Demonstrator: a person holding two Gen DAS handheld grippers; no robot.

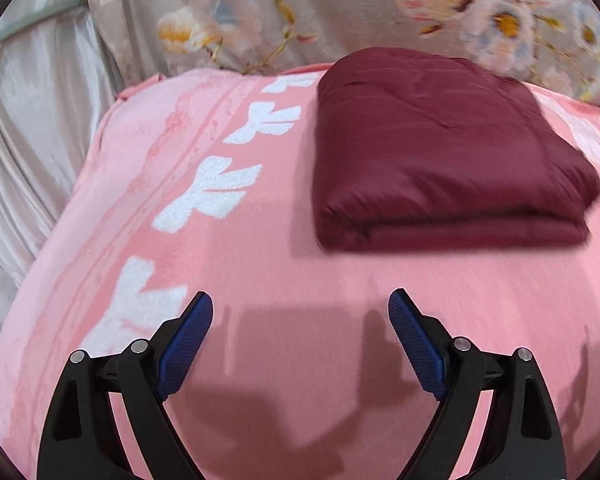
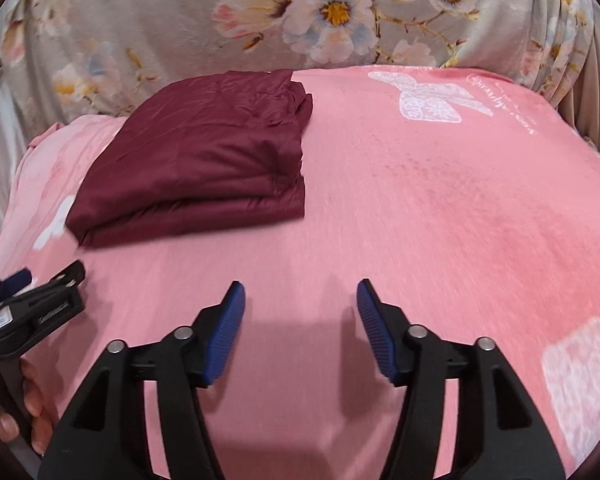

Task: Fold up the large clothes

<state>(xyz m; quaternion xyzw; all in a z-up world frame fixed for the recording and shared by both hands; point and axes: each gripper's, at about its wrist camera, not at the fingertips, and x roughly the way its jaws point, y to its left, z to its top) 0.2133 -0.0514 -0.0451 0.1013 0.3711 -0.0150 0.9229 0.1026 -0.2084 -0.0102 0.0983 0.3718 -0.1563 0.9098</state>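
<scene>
A dark red garment [image 1: 440,148] lies folded into a thick rectangular stack on a pink blanket [image 1: 260,272]. In the right wrist view the garment [image 2: 204,156] sits at the upper left. My left gripper [image 1: 300,304] is open and empty, hovering over the blanket in front of the stack, apart from it. My right gripper [image 2: 300,292] is open and empty, over bare blanket to the right of the stack. The left gripper [image 2: 40,292] also shows at the left edge of the right wrist view.
The pink blanket [image 2: 440,220] has white bow and butterfly patterns. A grey floral fabric [image 2: 220,20] rises behind it. Pale satin cloth [image 1: 32,120] hangs at the left. A hand [image 2: 32,400] holds the left gripper.
</scene>
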